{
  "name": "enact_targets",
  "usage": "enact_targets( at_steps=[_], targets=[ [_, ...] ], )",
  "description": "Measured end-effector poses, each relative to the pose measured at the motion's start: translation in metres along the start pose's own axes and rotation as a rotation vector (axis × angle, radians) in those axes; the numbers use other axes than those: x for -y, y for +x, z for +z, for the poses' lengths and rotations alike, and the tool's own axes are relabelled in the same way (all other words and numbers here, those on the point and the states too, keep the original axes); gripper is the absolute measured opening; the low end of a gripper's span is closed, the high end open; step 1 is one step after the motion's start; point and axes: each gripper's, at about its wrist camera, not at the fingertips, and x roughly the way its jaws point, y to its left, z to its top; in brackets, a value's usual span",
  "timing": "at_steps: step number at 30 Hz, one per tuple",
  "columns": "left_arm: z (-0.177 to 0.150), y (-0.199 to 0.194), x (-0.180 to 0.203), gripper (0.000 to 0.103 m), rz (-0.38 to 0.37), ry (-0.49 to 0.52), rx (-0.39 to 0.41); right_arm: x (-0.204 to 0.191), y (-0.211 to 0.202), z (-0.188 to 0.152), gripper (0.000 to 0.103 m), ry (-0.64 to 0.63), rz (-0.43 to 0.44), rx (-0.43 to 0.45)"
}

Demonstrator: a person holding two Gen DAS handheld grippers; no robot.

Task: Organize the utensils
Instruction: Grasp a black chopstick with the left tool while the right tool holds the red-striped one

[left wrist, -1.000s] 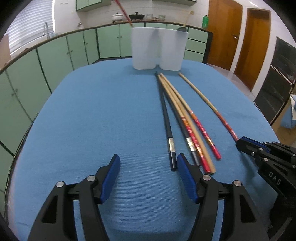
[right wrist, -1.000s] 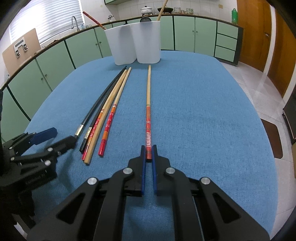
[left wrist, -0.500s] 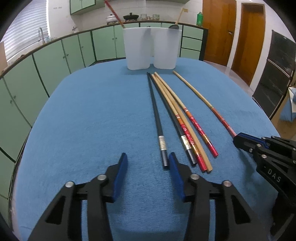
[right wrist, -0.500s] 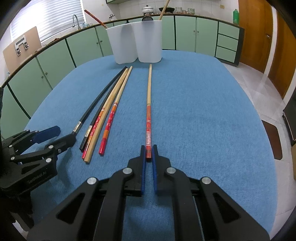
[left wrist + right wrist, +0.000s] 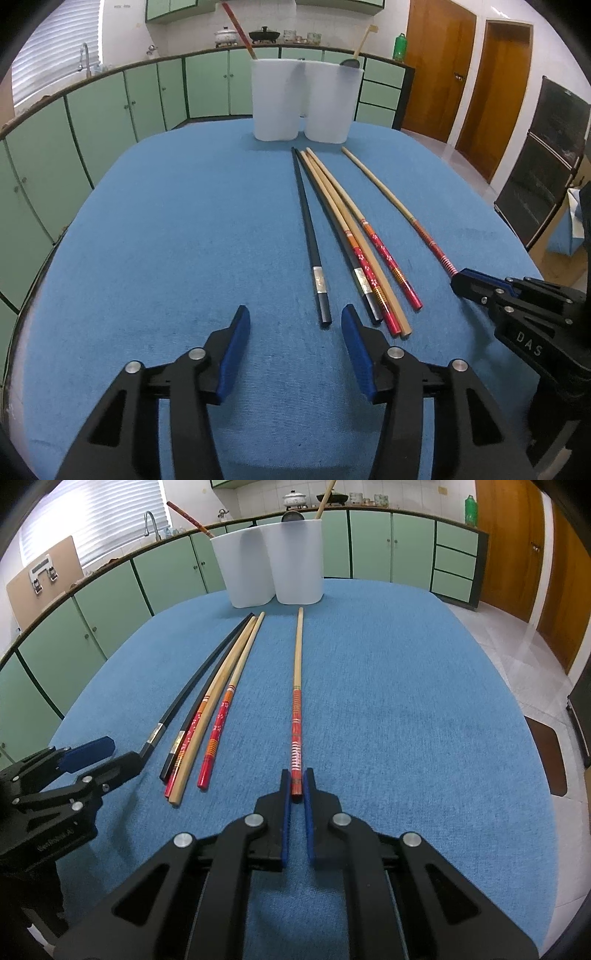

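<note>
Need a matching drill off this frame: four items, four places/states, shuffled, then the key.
Items
1. right tool
2. left tool
3. black chopstick
4. white holder

Places/states
A. far end of the blue table, utensils standing in it
B. jaws opening, nothing pinched, near tip of the black chopstick just ahead
C. closed on the red end of the lone chopstick
D. lying flat, leftmost of the group of five on the cloth

Pairs: 1-C, 2-B, 3-D, 4-A
</note>
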Motion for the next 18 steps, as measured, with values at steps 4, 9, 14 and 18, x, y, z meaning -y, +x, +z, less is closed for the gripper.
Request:
enact_targets(
  at_steps=[4,9,14,18],
  targets=[
    [0.003,0.003,0.003,0.051,0.003,0.004,-0.004,0.000,0.000,0.000,0.007,-0.001,-0.002,-0.001],
    [0.007,0.007,0.006,0.044,0.014,0.011,-0.006,0.001,0.000,0.001,0.007,-0.001,0.000,-0.001],
    [0.005,0.006,0.009,0.028,0.017,0.023,-0.001,0.000,0.001,0.001,0.007,-0.002,-0.002,-0.001],
    [0.005,0.007,0.016,0.010,0.016,0.049,-0.003,0.001,0.001,0.001,0.007,-0.005,-0.006,0.000]
  ],
)
